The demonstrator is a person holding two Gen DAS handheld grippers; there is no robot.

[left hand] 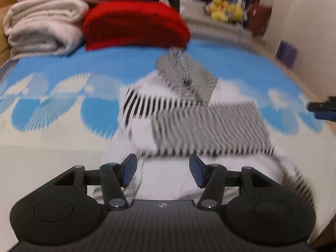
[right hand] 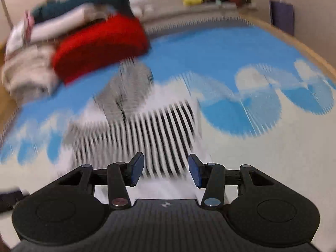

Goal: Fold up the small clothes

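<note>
- The left gripper (left hand: 163,171) hangs above the near edge of the striped garment (left hand: 189,113), jaws spread, nothing between the blue pads (left hand: 129,171).
- The right gripper (right hand: 166,171) matches it over the same cloth (right hand: 147,130): jaws apart, no fabric pinched.
- The black-and-white striped garment lies on the blue cloud-print bedspread (left hand: 63,67), mid-bed, partly folded, with a striped layer doubled over the white and a grey striped piece sticking up toward the red bundle (left hand: 134,25).
- Both views are smeared with motion, so seams and edges are hard to read.
- Judgement: a fold looks freshly laid and both tools are clear of it. The next grip should likely take two corners of one edge, level with each other.
- Doing it well means pinching only the top layer's edge, lifting both sides evenly and laying the fold flat so the stripes line up, with no drag on the layers beneath.
- Risk: one jaw catching the bedspread as well as the cloth.
- Count: two grippers, one striped garment, one red bundle, one cream rolled blanket (left hand: 42,29) beside it.
- Yellow plush toys (left hand: 226,10) sit far back; their number cannot be told.
</note>
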